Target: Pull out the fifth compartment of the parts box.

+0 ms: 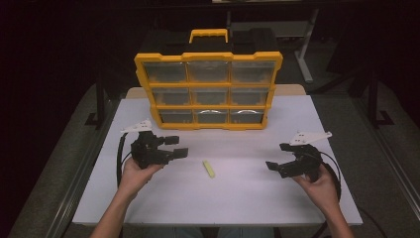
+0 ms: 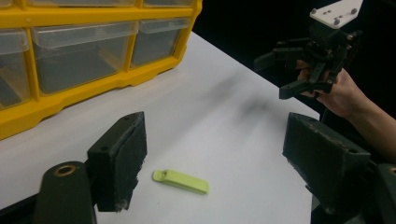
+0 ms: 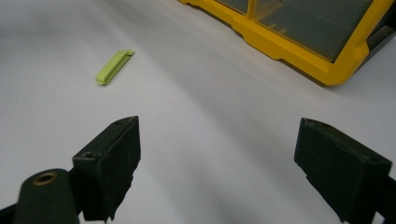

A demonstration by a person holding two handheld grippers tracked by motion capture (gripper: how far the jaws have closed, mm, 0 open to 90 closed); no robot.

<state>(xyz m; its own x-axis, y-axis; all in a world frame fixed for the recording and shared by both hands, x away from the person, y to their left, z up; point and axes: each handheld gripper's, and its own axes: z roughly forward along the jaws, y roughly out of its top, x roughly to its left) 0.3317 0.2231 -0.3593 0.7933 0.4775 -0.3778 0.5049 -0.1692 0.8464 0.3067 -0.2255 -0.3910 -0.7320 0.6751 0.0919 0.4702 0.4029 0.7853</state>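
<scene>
Fingers of the left gripper (image 1: 173,146) stand spread with nothing between them, and those of the right gripper (image 1: 280,157) are spread and empty too. Both grippers hover just above the white bench (image 1: 247,193), one on each side, aimed inward at the small green clip (image 1: 209,169). That clip lies flat on the bench between them, nearer the left gripper, touched by neither and well apart from the organizer (image 1: 208,90).

Judging by this, the work is at its start: the clip has not been picked up, and grasping it and carrying it wherever it belongs is all still to do, probably by the left gripper.

Standing upright at the far side of the bench, the yellow organizer shows nine clear drawers, all shut. Most look empty; the bottom middle and right drawers seem to hold something pale and curved, too blurred to name.
</scene>
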